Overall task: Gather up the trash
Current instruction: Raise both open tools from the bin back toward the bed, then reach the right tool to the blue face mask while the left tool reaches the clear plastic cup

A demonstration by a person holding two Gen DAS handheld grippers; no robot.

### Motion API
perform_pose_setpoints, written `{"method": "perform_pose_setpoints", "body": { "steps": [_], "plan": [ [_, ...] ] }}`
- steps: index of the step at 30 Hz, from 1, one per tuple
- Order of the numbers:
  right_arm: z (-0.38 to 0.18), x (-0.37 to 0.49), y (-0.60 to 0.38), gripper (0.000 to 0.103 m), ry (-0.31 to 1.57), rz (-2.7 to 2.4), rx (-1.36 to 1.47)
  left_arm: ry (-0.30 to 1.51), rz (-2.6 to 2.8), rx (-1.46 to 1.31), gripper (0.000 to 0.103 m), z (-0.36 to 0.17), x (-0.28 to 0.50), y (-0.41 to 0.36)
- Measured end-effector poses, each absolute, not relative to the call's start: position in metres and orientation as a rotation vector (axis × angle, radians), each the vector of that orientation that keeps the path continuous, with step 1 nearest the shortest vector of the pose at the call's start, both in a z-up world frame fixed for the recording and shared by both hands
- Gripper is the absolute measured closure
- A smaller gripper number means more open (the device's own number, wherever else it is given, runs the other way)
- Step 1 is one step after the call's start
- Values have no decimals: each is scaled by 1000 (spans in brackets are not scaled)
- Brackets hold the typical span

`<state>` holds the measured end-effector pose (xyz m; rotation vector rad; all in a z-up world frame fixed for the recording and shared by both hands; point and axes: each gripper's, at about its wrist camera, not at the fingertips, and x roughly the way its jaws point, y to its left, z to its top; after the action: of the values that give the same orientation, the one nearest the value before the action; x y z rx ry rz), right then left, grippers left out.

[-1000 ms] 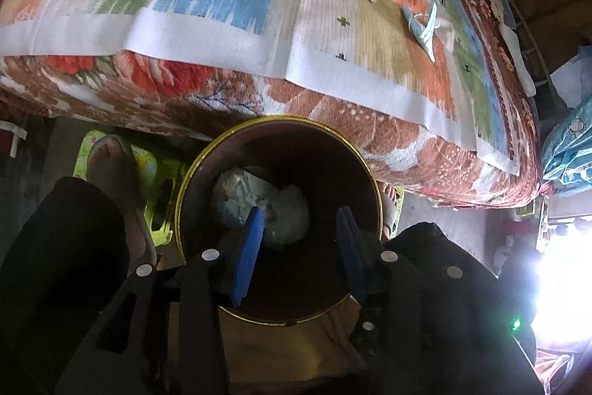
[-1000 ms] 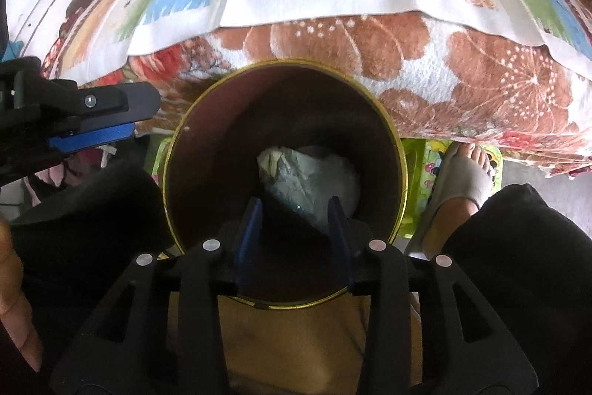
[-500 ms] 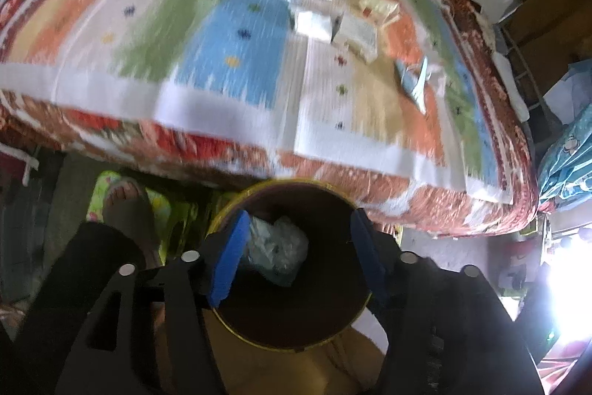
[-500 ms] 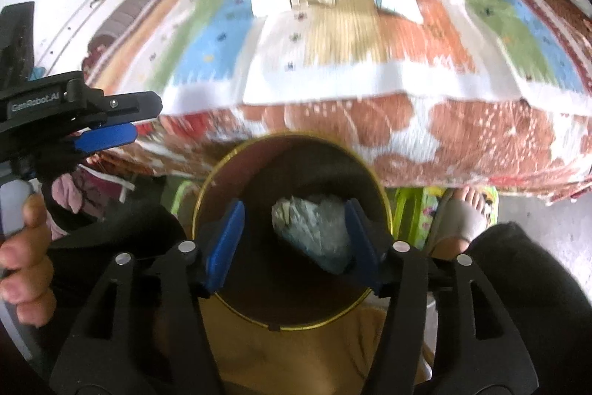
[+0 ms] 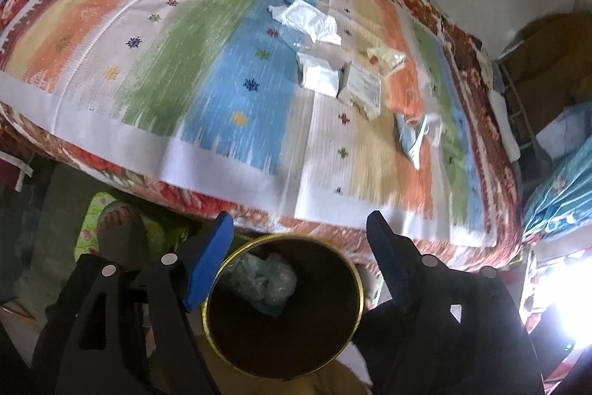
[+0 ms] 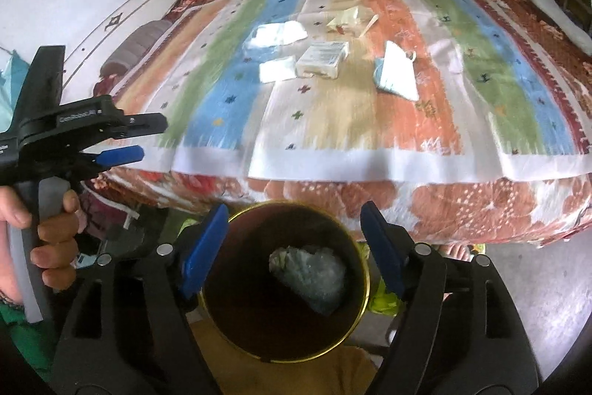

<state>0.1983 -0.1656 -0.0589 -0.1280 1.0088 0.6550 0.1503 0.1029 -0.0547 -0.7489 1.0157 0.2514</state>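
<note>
A round dark bin with a gold rim [image 5: 360,287] [image 6: 367,287] stands below the bed edge and holds crumpled pale plastic [image 5: 266,280] [image 6: 310,274]. My left gripper [image 5: 299,236] is open and empty above the bin. My right gripper [image 6: 294,228] is open and empty above it too. Trash lies on the striped bedspread: a white tissue [image 5: 307,19] [image 6: 277,34], a white packet [image 5: 320,78] [image 6: 277,69], a small box [image 5: 362,87] [image 6: 322,60], a yellowish wrapper [image 5: 386,56] [image 6: 349,17] and a blue-white face mask [image 5: 412,136] [image 6: 396,74].
The bed [image 5: 185,62] [image 6: 370,121] fills the far half of both views. The person's sandalled feet [image 5: 118,228] [image 6: 457,252] flank the bin. The left gripper's body [image 6: 74,132] shows at the left of the right wrist view. Shelves and bags [image 5: 555,136] stand at the right.
Both grippers have risen and pulled back from inside the bin and opened wider. The bed and its trash have come into fuller view.
</note>
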Motion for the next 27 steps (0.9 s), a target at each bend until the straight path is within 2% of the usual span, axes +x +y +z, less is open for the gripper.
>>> {"method": "perform_pose_setpoints", "body": {
  "steps": [3,11,20,22,27],
  "plan": [
    [-51,206,-163,28,980,641,-147,1007,254,-741,26,-54,159,107],
    [-41,247,-155,25,950,594,-176,987,277,-751,23,-54,185,132],
    [-50,298,-156,18,982,545,-138,972,284,-746,19,-59,213,151],
    [-53,307,-157,13,996,544,-115,966,291,-744,17,-60,221,155],
    [-60,328,-158,13,1003,515,-99,940,326,-629,12,-54,243,159]
  ]
}}
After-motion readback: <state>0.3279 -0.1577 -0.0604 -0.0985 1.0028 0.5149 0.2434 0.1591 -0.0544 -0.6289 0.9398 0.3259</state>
